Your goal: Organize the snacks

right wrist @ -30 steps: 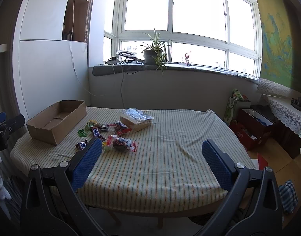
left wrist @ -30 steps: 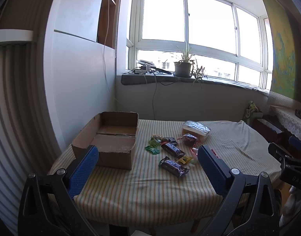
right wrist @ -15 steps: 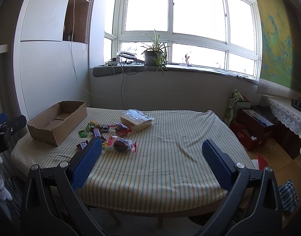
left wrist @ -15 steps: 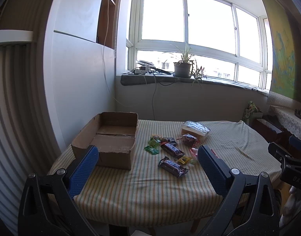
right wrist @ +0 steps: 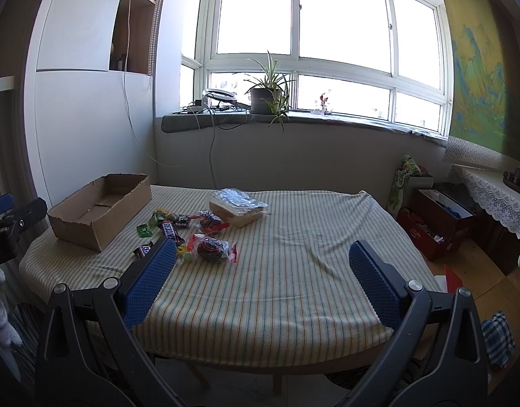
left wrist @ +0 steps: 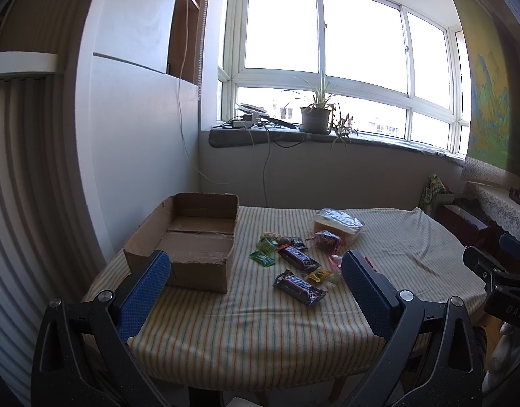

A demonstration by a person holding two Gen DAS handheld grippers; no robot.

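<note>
An open, empty cardboard box point(left wrist: 192, 237) point(right wrist: 100, 208) sits at the table's left. Beside it lie several snacks: two Snickers bars point(left wrist: 299, 286) point(left wrist: 297, 258), green candies point(left wrist: 262, 258), a round red-wrapped cake point(right wrist: 210, 250) and a clear-wrapped pack point(left wrist: 338, 223) point(right wrist: 237, 206). My left gripper point(left wrist: 253, 273) is open and empty, short of the table's near edge. My right gripper point(right wrist: 263, 263) is open and empty, in front of the table's middle. Each gripper shows at the edge of the other's view.
The round table carries a striped cloth point(right wrist: 293, 271). A white wall panel point(left wrist: 131, 156) stands close to the left of the box. A windowsill with a potted plant point(right wrist: 265, 96) and cables runs behind. Red boxes point(right wrist: 432, 224) stand on the floor at the right.
Both views have crept slightly closer to the table. Nothing on the table has moved, and both grippers stay open.
</note>
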